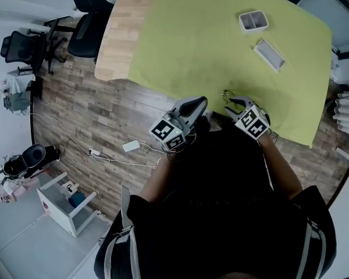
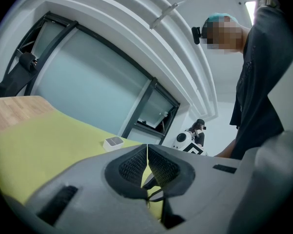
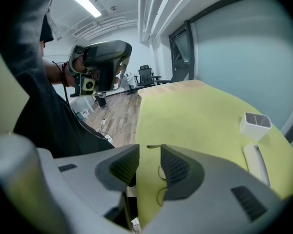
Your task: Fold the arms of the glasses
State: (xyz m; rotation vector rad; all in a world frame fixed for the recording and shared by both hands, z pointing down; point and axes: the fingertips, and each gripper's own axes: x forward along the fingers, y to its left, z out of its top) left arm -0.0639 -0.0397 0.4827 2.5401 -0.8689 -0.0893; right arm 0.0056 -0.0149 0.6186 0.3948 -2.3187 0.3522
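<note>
The left hand-held gripper [image 1: 199, 102] hangs above the near edge of the bench [image 1: 119, 34], its jaws pressed together with nothing between them. The right hand-held gripper [image 3: 149, 162] sits low over the yellow-green cloth [image 1: 209, 45], jaws spread. The thin wire glasses [image 3: 160, 172] lie on the cloth in that gap, close against the right-hand jaw. Two white trays [image 1: 253, 20] sit well apart from them at the far side.

The left gripper [image 2: 147, 162] has its jaws closed, the ribbed pads [image 2: 132, 167] meeting along a hairline. A thin wire frame [image 2: 154, 194] shows in the opening under them (whether it is pinched cannot be told). Beyond lies a yellow cloth [image 2: 49, 150] on a wooden table [image 2: 14, 111], with a small white box [image 2: 113, 142] on it. The right gripper [image 2: 194, 136] is near a person's dark shirt [image 2: 259, 82].
</note>
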